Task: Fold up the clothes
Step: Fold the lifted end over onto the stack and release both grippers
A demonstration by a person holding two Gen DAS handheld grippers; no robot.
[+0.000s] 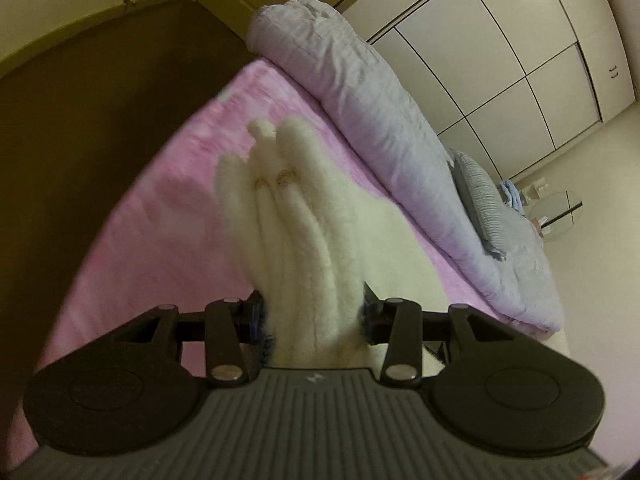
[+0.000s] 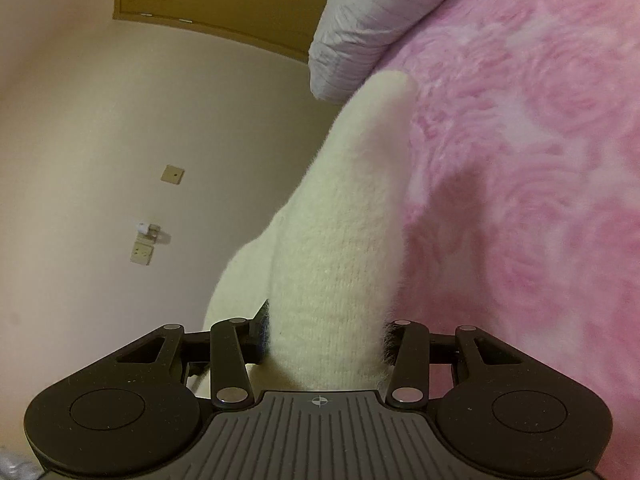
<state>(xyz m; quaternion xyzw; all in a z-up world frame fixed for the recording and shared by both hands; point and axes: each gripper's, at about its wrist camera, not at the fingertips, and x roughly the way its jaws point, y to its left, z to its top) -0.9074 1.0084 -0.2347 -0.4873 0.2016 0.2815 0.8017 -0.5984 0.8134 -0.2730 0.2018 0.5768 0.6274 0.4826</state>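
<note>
Left hand-held gripper: jaws clamped on bunched white fabric, angled downward. Right hand-held gripper: jaws likewise clamped on white fabric.

- the fuzzy knit garment is cream-white, gathered into ridges, with two tiny gold rings around 12 o'clock of the bunch
- same cream knit in the right wrist view, plain, no print
- bed blanket is pink with paler blotches; up close it's a rose swirl pattern
- rolled duvet at 1 o'clock is pale lavender-grey
- pillow at 3 o'clock is grey-blue with fine stripes
- wardrobe doors are off-white with dark seams
- headboard at 10 o'clock is dark brown
- both grippers are black with a grey ribbed base
</note>
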